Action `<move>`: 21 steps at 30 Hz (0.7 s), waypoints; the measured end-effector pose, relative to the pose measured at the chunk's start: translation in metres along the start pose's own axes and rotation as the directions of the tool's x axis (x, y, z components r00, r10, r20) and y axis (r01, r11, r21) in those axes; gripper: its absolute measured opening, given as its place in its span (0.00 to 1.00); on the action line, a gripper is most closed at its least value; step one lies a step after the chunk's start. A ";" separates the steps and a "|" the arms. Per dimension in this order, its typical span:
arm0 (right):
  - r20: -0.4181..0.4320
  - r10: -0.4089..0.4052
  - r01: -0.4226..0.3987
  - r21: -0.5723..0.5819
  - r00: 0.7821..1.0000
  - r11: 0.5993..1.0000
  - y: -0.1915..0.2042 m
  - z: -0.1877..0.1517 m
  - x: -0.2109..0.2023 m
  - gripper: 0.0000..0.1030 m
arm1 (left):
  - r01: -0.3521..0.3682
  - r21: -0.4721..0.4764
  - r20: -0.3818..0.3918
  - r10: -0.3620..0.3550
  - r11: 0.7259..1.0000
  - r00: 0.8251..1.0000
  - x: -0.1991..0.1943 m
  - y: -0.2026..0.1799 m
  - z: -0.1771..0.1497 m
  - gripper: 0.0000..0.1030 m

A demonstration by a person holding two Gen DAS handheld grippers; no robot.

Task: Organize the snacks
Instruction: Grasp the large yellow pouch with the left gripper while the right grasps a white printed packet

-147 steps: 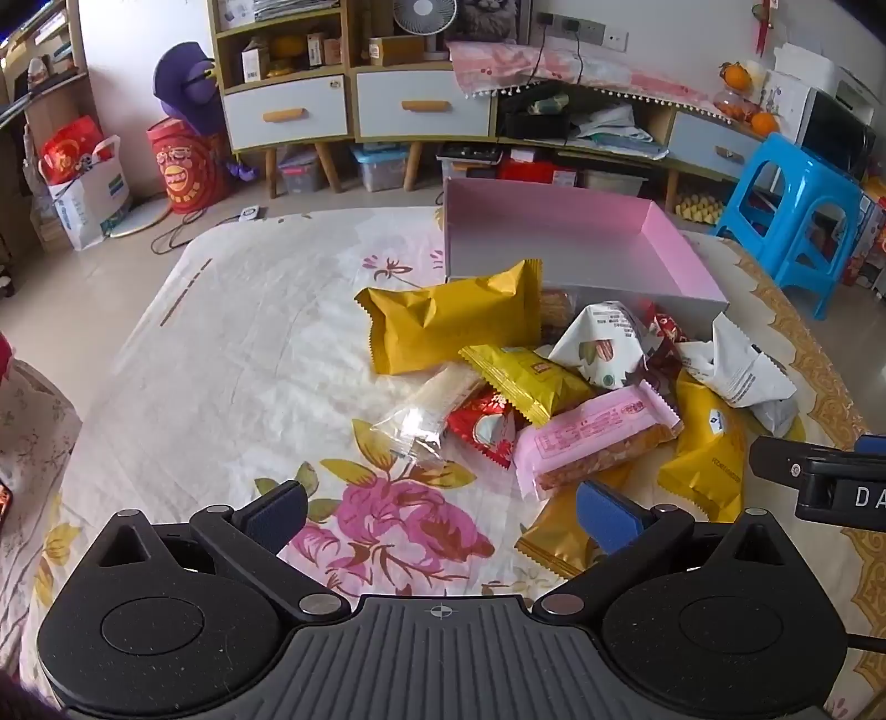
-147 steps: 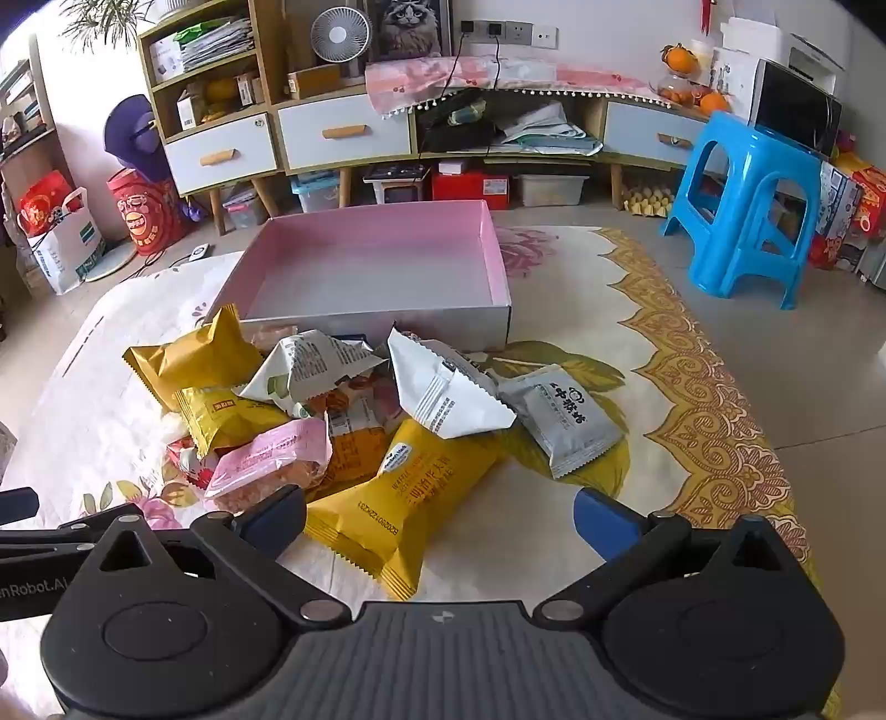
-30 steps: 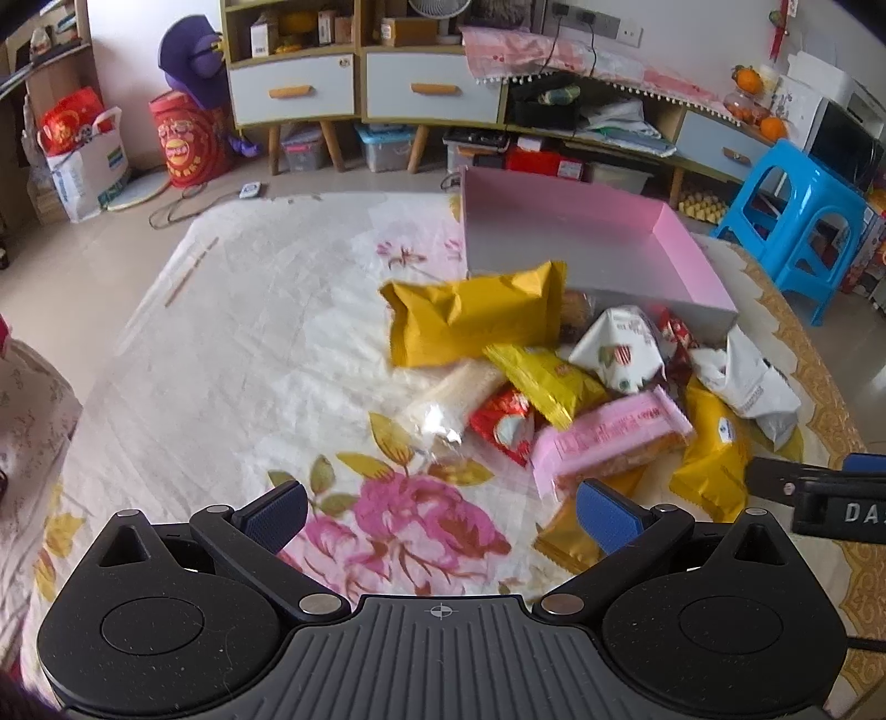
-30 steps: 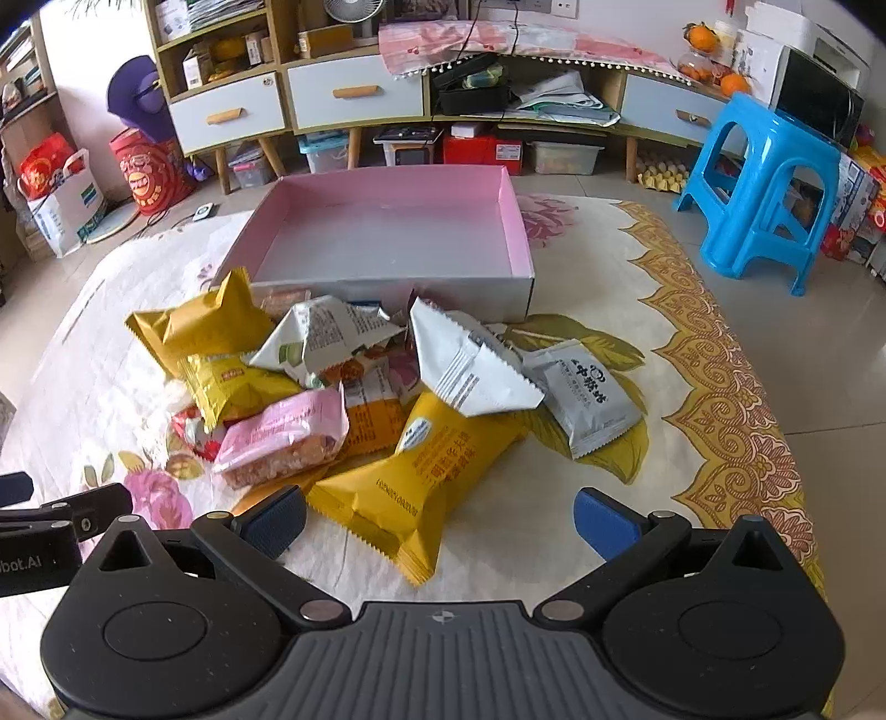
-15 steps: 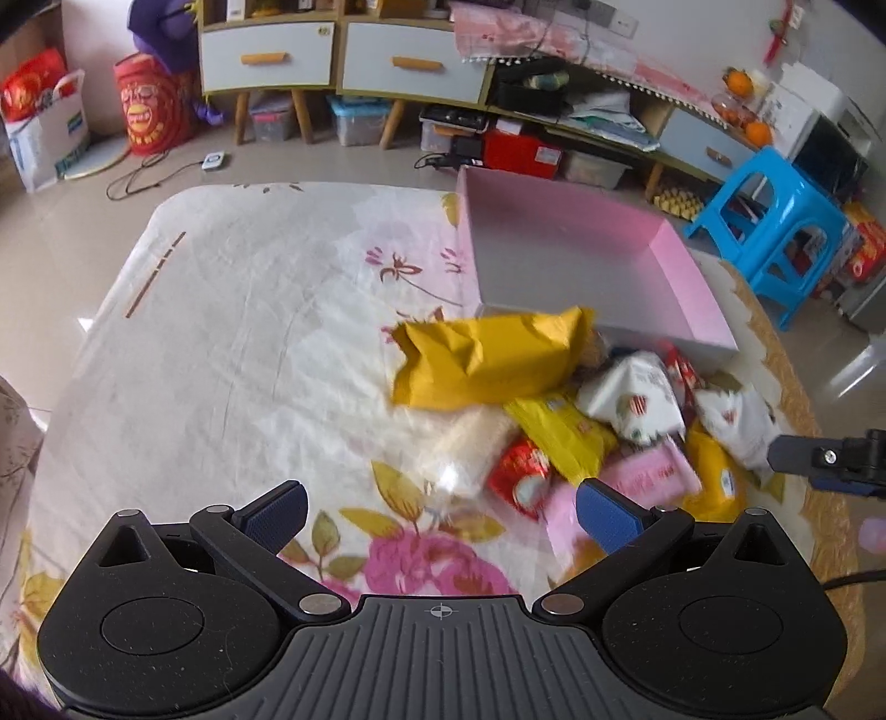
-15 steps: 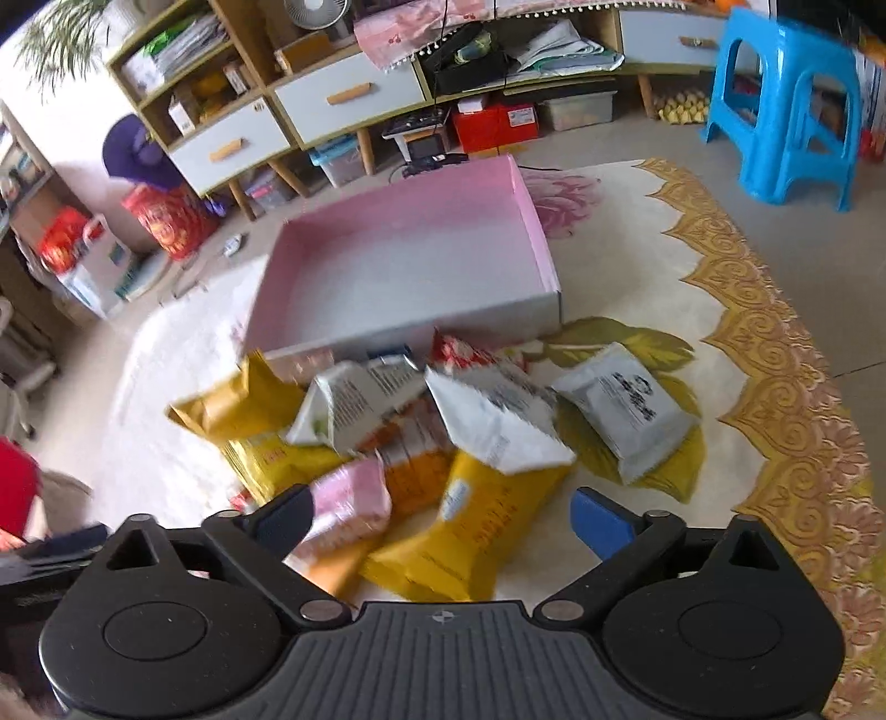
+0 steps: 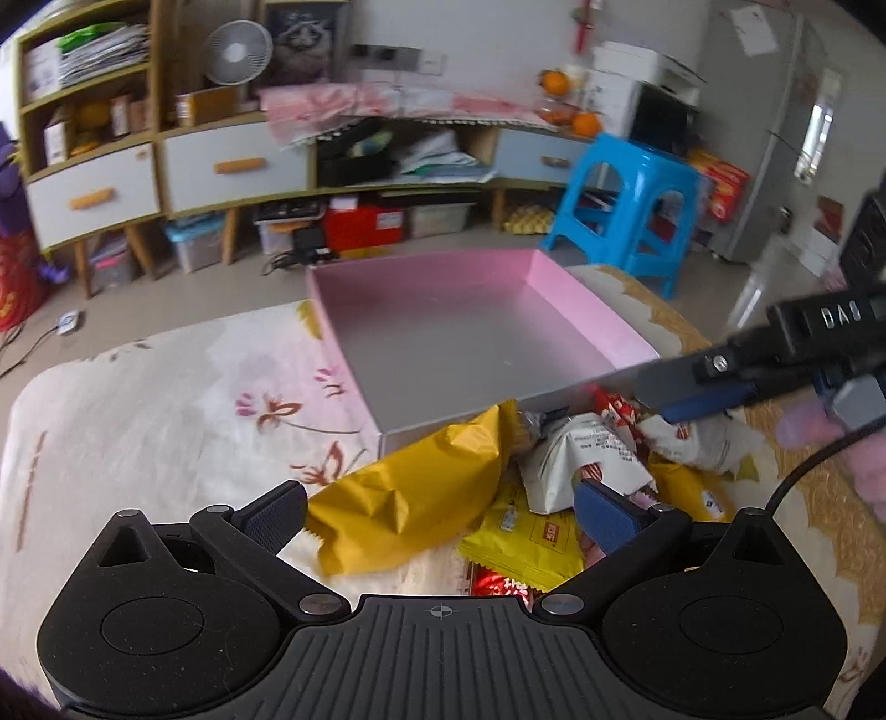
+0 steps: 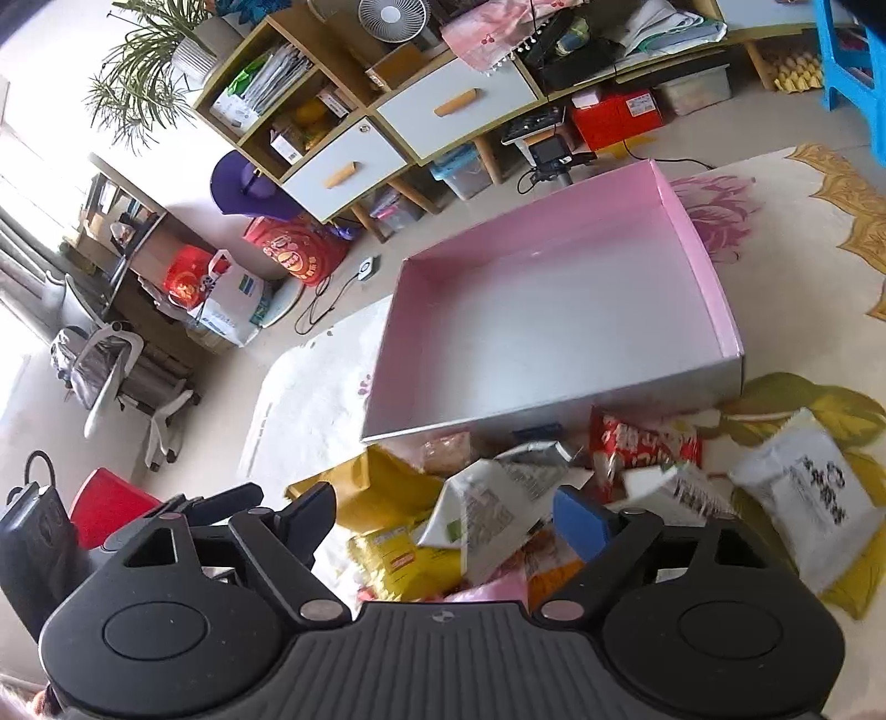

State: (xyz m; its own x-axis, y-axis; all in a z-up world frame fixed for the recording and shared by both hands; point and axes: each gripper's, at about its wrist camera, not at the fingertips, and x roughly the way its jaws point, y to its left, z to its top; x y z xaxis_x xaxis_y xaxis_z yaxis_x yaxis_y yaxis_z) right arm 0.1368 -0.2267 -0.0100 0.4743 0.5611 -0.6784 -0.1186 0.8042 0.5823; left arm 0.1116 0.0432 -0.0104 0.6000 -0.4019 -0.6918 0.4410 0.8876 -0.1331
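Pink-walled box [image 8: 698, 266] lies bare inside, snack packets [image 8: 498, 515] heaped against its near wall — left hand-held gripper [image 7: 437, 512] spread, right hand-held gripper [image 8: 443, 518] narrowing over the packets, gripping nothing.

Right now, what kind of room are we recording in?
Most likely a home living room. A low sideboard with drawers holds papers and a desk fan, a blue plastic stool stands on the floor, and a potted plant sits by the window. Snack packets lie on a flowered cloth.

Floral-cloth table [image 7: 138, 399]: pink box [image 7: 587, 310], snack packets [image 7: 410, 498] beside.
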 end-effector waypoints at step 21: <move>-0.018 -0.126 0.109 -0.396 0.992 0.912 0.006 -0.007 0.036 0.73 | 0.030 0.035 -0.023 -0.029 0.999 0.999 0.039 0.015 -0.017 0.86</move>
State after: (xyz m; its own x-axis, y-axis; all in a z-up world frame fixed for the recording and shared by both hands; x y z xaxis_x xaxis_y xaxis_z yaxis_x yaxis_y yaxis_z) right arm 0.1469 -0.2003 -0.0349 0.4698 0.4585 -0.7544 -0.4016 0.8720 0.2799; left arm 0.1302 0.0446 -0.0507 0.5716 -0.4222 -0.7036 0.4816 0.8668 -0.1288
